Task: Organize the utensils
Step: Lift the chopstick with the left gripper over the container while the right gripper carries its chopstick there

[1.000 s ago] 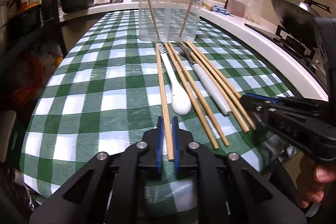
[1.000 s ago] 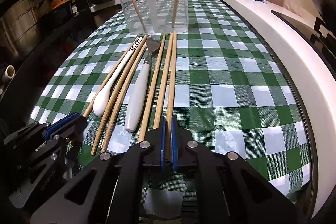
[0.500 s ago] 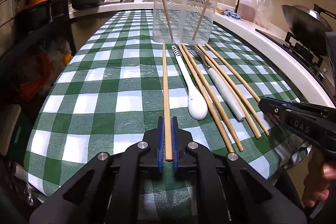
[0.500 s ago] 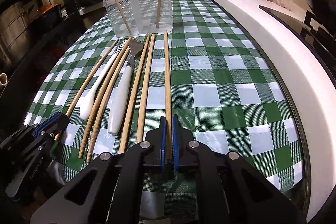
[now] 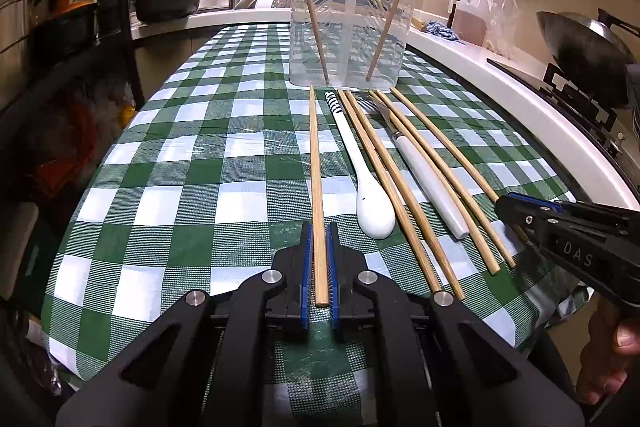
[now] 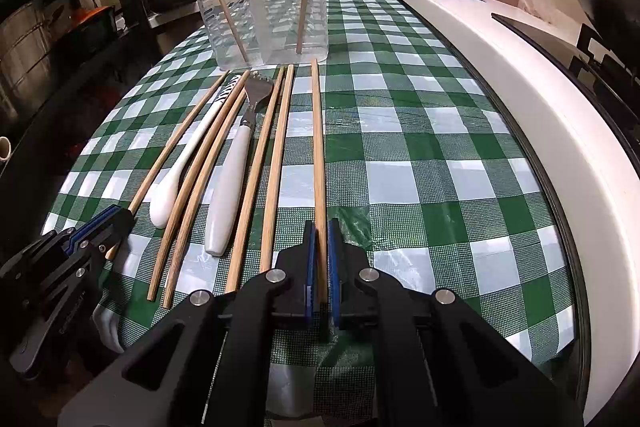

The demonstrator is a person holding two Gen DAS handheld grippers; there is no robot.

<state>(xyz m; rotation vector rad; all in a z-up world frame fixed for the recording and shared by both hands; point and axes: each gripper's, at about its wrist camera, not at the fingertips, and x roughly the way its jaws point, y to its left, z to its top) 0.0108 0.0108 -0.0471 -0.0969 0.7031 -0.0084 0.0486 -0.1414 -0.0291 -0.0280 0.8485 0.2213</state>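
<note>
Both outer chopsticks now sit apart from the row on the worktop [image 5: 248,147]. Your left gripper [image 5: 319,267] clamps one chopstick [image 5: 316,163]; your right gripper [image 6: 319,267] clamps another [image 6: 318,147]. Each points lengthwise toward the clear container [image 5: 352,27] ahead.

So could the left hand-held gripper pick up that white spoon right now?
Probably not yet: the left hand-held gripper is already shut on a chopstick. The white spoon lies uncovered just beside it, so once freed, little blocks the way.
</note>
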